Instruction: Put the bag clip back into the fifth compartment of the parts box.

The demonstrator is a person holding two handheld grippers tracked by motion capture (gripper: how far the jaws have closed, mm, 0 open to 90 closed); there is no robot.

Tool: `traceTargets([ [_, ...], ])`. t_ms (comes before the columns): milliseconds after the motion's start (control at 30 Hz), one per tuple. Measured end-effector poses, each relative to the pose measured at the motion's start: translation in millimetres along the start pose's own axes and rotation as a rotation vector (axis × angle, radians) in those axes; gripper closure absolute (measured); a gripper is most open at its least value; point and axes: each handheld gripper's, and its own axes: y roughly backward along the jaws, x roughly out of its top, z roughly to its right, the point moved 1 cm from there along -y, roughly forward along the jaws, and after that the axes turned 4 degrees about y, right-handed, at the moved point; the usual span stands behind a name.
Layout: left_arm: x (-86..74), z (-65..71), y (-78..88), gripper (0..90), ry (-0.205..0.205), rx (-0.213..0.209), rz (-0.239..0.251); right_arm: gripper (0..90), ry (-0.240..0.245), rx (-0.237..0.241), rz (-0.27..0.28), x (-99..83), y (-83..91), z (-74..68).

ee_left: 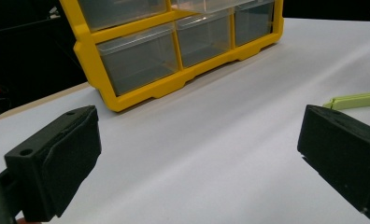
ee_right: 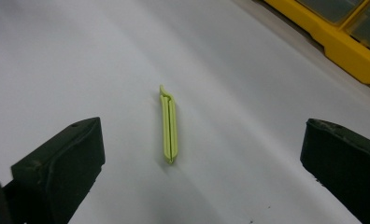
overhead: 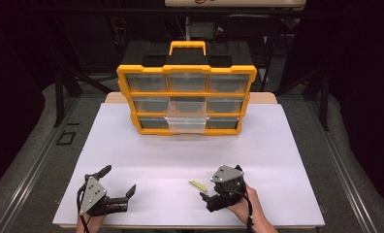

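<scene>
A slim lime-green plastic clip (ee_right: 168, 126) is seen lying at centre frame on the white tabletop (overhead: 146, 160), framed between the wide-open right gripper (ee_right: 202, 163); the left gripper (overhead: 120, 182), lower left, is likewise spread open.

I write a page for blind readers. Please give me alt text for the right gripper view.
A slim light-green clip lies flat on the white table, centred between the two wide-open black jaws of the right gripper. A corner of the yellow drawer organizer shows at the upper right.
</scene>
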Motion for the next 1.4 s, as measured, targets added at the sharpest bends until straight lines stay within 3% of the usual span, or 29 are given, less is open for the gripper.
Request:
traceTargets([
  [633, 0.0, 0.0, 0.1, 0.0, 0.001, 0.001, 0.000, 3.3, 0.026, 0.020, -0.106, 13.8, -17.2, -5.7],
  [733, 0.0, 0.0, 0.2, 0.0, 0.001, 0.001, 0.000, 7.5, 0.032, 0.018, -0.124, 16.2, -19.9, -7.0],
  [767, 0.0, -0.1, 0.2, 0.0, 0.000, 0.001, -0.001, 13.0, 0.036, 0.018, -0.129, 17.7, -21.7, -7.3],
  [900, 0.0, 0.0, 0.2, 0.0, 0.001, 0.001, 0.000, 16.6, 0.039, 0.015, -0.139, 20.3, -23.4, -7.4],
  [1300, 0.1, 0.1, 0.1, 0.0, 0.000, -0.002, 0.000, 50.6, 0.050, 0.037, -0.232, 28.7, -38.8, -13.0],
  [1400, 0.1, 0.1, 0.1, 0.0, 0.000, -0.002, -0.001, 54.1, 0.049, 0.040, -0.249, 29.5, -41.5, -13.6],
])
